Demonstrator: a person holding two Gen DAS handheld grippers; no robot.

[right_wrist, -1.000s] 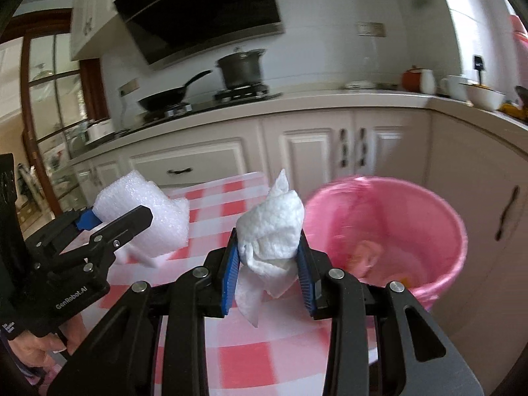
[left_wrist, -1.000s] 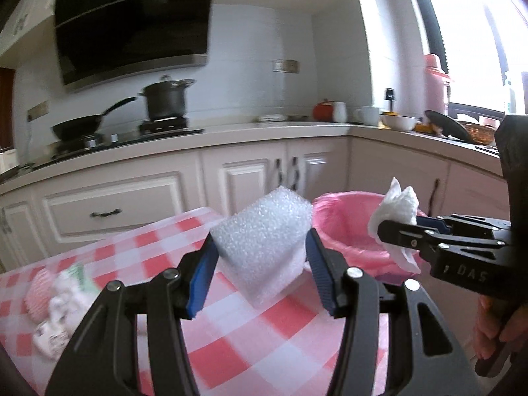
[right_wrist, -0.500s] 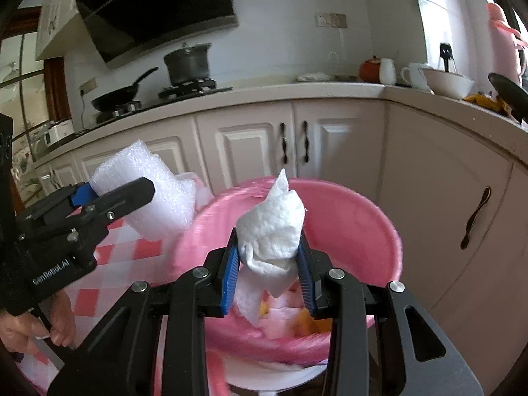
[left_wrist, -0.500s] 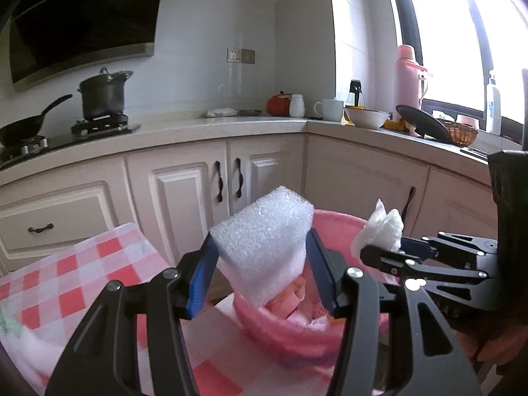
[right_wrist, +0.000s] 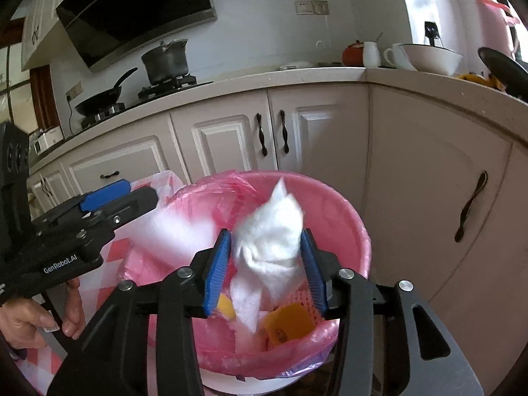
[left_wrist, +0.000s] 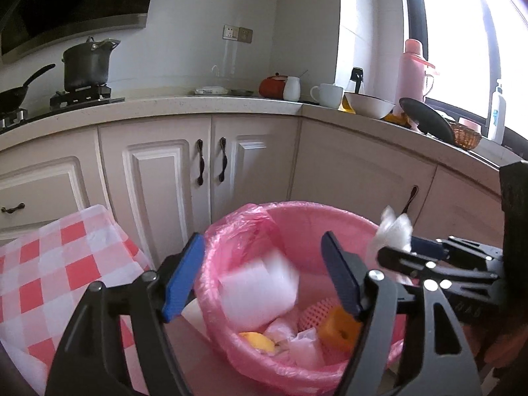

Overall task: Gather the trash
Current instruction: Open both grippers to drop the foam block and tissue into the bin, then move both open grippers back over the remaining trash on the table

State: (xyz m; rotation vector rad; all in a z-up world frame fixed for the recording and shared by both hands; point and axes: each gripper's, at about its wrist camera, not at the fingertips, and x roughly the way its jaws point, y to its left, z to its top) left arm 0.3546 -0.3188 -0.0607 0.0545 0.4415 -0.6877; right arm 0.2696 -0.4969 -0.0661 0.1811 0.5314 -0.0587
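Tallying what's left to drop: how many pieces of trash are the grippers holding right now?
1: the crumpled white paper tissue in the right gripper, above the pink-lined bin. The left gripper is open, its white foam block falling in.

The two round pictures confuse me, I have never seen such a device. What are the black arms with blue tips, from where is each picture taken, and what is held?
There is no robot here. A person holds a two-finger gripper in each hand, and a fisheye camera on each gripper looks forward along its fingers, which bends the kitchen into a round shape.

One picture comes from the left gripper. Its blue pads are spread apart and hold nothing; a blurred white foam sheet is below them, inside the pink-lined trash bin, seemingly falling.

The other picture comes from the right gripper. Its pads press on a crumpled white paper towel, held above the same bin. Each gripper also shows at the edge of the other's picture.

In the bin lie orange and yellow scraps. Beside it is a table with a red-and-white checked tablecloth.
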